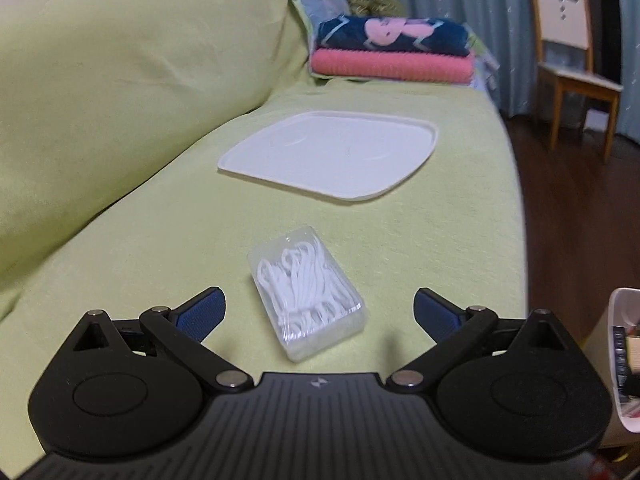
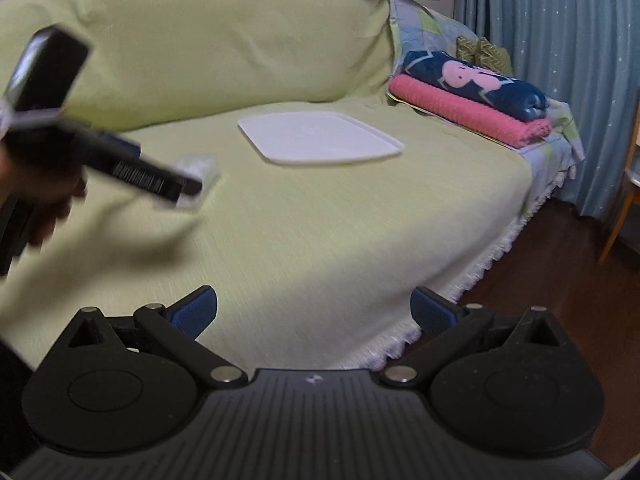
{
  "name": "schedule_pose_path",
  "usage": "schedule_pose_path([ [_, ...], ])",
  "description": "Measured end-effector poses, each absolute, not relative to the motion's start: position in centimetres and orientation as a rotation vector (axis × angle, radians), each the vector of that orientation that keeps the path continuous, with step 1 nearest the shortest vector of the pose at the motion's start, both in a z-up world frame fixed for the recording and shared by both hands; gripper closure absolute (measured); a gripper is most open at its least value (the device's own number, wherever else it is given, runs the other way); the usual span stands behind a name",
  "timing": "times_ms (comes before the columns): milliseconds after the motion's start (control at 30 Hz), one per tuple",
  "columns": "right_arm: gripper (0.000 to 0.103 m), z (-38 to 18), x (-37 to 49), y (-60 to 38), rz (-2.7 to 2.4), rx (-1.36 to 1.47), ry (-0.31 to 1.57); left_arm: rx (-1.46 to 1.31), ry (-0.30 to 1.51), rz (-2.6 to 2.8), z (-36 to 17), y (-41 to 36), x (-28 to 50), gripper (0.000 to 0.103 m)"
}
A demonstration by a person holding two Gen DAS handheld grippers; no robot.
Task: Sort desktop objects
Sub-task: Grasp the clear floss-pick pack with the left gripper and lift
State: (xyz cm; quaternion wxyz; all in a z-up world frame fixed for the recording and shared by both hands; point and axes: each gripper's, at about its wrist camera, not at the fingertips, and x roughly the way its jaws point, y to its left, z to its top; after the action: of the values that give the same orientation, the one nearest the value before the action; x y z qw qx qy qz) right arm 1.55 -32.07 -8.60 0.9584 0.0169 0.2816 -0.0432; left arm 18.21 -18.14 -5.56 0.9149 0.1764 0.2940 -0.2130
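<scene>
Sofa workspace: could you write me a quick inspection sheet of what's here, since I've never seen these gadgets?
Surface: sofa seat under a light green cover, smooth where the things lie.
Job's things: clear box of white floss picks, lid closed, lying flat; white tray beyond it, nothing on it.
Clutter: folded navy patterned blanket stacked on a folded pink towel at the far end of the seat.
Grippers: left gripper open, its fingers either side of the box without touching; right gripper open, nothing between its fingers.
Cables: nothing seen.
Surroundings: blue curtains, wooden chair, dark wood floor, white container at the right edge of the left wrist view.
</scene>
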Motion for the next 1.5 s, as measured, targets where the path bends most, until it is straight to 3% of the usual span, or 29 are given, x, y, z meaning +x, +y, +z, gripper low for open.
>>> schedule_pose_path([
  [100, 0.001, -9.3, -0.1, -32.9, -0.095, 0.012, 0.573, 0.376, 0.643, -0.404, -6.3, -19.3, 19.3, 0.012],
  [200, 0.001, -9.9, -1.1, -33.7, -0.092, 0.022, 0.569, 0.363, 0.697, -0.387, -7.3, -19.6, 20.7, 0.032],
  [467, 0.001, -12.9, -1.9, -34.4, -0.014, 0.085, 0.592, 0.288, 0.744, -0.410, -8.0, -18.1, 21.4, 0.040],
  [700, 0.001, -13.0, -1.0, -35.0, -0.005, 0.075, 0.600, 0.701, 0.585, -0.275, -8.2, -20.4, 19.4, 0.042],
  [867, 0.001, -13.2, -0.1, -34.4, -0.026, -0.014, 0.644, 1.198, 0.392, -0.229, -11.6, -24.1, 16.2, 0.043],
  [1000, 0.001, -12.8, 0.4, -34.1, 0.005, 0.008, 0.628, 1.357, 0.303, -0.297, -13.6, -25.7, 14.0, 0.039],
  [1333, 0.001, -11.1, 1.5, -32.5, 0.082, -0.019, 0.549, 1.211, 0.326, -0.345, -13.2, -25.6, 13.7, 0.037],
  [1500, 0.001, -11.4, 1.3, -32.6, 0.074, -0.014, 0.557, 0.933, 0.395, -0.411, -10.2, -23.2, 13.8, 0.019],
])
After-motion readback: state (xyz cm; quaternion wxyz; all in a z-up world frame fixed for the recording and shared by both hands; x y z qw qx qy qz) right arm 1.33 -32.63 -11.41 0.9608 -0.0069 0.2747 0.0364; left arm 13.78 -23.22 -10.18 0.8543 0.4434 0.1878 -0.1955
